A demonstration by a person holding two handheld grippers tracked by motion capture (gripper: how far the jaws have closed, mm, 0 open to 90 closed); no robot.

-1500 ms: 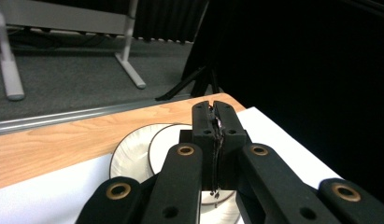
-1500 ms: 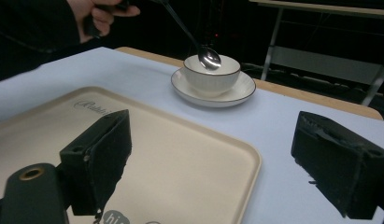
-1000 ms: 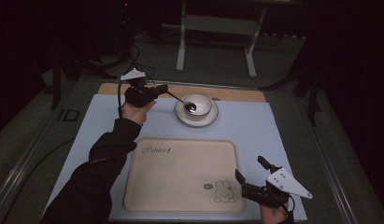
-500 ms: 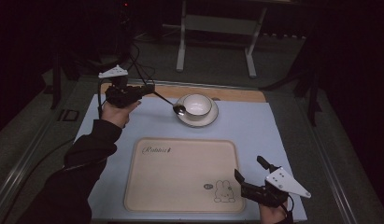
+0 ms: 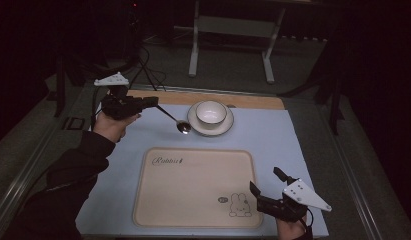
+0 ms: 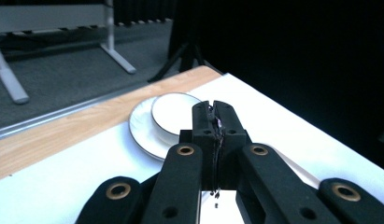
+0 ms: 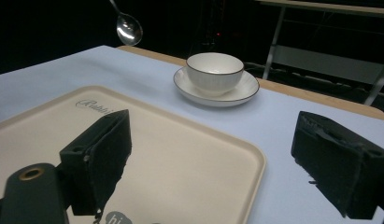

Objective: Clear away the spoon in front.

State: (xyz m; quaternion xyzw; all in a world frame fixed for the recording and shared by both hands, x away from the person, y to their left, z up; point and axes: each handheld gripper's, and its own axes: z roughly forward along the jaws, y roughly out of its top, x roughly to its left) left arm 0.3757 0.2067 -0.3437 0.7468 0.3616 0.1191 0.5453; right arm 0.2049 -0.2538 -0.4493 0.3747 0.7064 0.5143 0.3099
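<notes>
— Left claw (image 5: 154,102) first: its jaws are pinched fully together on the handle of a spoon (image 5: 183,127), which hangs in the air with its round end low, off the 8 o'clock side of the saucer. What else is on the table, biggest down?

— Blue mat (image 5: 303,145) over most of the top, then the cream tray (image 5: 193,185) at the 6 o'clock end with a rabbit printed near its corner. Past it, at 12 o'clock, the saucer (image 5: 224,127) with the white bowl (image 5: 211,112) standing on it. Smallest is the spoon itself.

— And the right claw (image 5: 269,186)?

— Jaws spread wide, holding nothing, resting by the tray's 4 o'clock corner. In the right gripper view the spoon (image 7: 129,28) floats clear above the mat, apart from the bowl (image 7: 214,72).

— So the step looks like carrying the spoon toward the tray?

— That's my guess. To do it well, keep the squeeze firm, since a thin handle can swivel between flat pads. Travel level toward 6 o'clock, high enough that the round end clears the tray's raised lip, then lower until it touches the flat middle before letting go.

— Anything to watch?

— The saucer rim is near, so draw away from it first.
</notes>
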